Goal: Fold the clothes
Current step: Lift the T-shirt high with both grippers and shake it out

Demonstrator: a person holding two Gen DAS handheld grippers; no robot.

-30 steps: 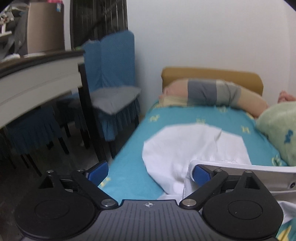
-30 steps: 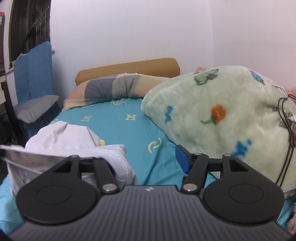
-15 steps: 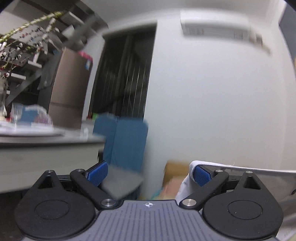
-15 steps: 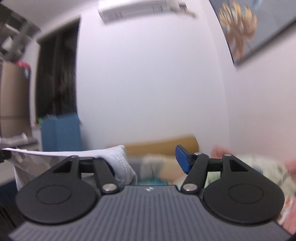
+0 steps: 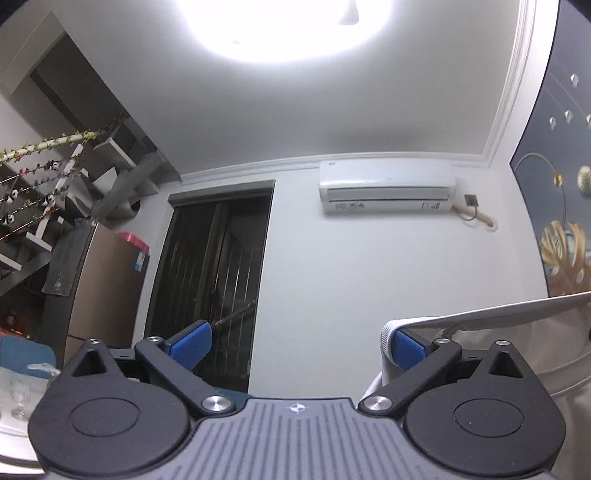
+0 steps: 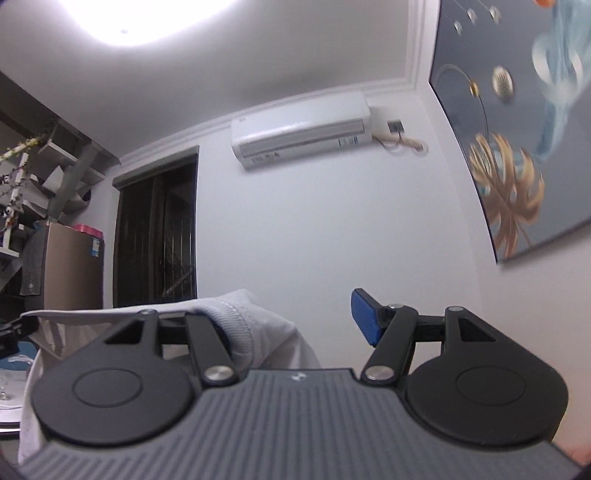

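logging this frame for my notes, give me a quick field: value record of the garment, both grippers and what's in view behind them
garment: white garment, hem stretched between both grippers, lifted
left gripper: jaws wide apart and just opening further, cloth hooked over one finger, not pinched
right gripper: jaws apart, cloth draped over one finger
background: air conditioner, dark door, wall art, ceiling light
bed: not visible

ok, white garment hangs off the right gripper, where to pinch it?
Probably the ribbed edge of the white garment, where it drapes over the right gripper's left-hand finger. Close the free blue pad in from the right: that thick band already sits between open jaws.
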